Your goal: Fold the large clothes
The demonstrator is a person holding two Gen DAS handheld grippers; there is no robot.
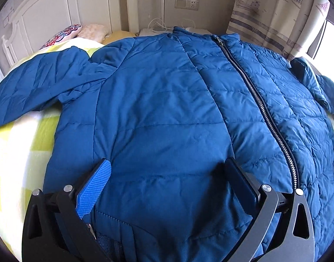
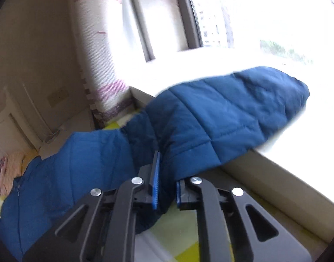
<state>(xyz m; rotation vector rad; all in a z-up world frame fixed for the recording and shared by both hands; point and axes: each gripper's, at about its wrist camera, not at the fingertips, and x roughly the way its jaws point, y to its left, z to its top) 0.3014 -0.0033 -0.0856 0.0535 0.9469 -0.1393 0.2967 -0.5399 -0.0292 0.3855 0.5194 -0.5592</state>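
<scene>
Blue quilted jacket [image 1: 167,109] lies flat, unfolded, both sleeves still out; left gripper [image 1: 167,174] spread wide, right gripper [image 2: 166,181] pinching 1 sleeve [image 2: 221,113].

No text, label or brand can be read in either view. The jacket [image 1: 167,109] bears no legible marking.
</scene>
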